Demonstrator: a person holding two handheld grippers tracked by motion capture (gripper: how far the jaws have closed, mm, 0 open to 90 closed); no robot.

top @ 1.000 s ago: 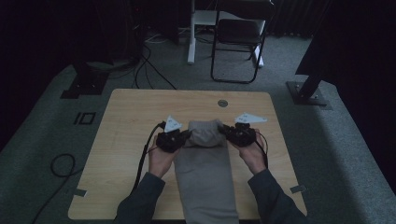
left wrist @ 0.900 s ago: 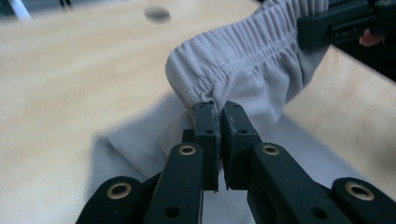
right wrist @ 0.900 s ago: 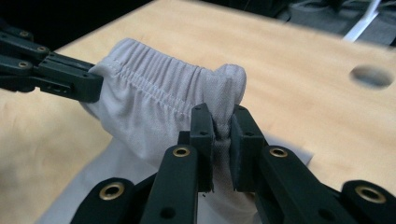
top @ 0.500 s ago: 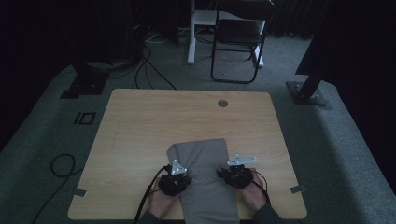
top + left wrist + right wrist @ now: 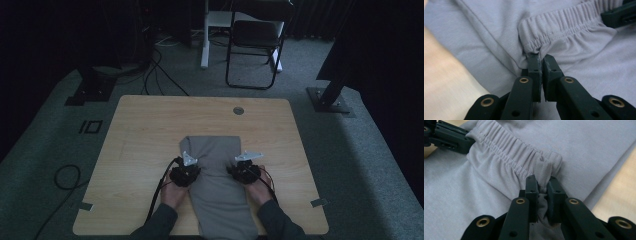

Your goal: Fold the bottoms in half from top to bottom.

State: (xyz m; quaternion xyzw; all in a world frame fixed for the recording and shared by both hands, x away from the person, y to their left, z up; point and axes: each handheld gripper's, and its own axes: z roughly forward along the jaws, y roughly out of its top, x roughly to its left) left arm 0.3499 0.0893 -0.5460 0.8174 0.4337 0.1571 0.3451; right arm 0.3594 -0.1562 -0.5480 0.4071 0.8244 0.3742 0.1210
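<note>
Grey garment (image 5: 216, 185) folded in the lower middle of the high view, on the wooden table (image 5: 145, 130), near end hanging over the bottom edge. Elastic waistband (image 5: 564, 26) bunched across the top of the left gripper view. Left gripper (image 5: 540, 65) clamped on one waistband corner, jaws nearly together, cloth pinched between. Right gripper (image 5: 542, 187) likewise clenched on the other corner (image 5: 550, 161). Possibly pressing cloth to the table; hard to tell. Chair (image 5: 255, 37) at upper centre.

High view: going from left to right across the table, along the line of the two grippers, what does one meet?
Bare table → left gripper → grey garment → right gripper → bare table again.
</note>
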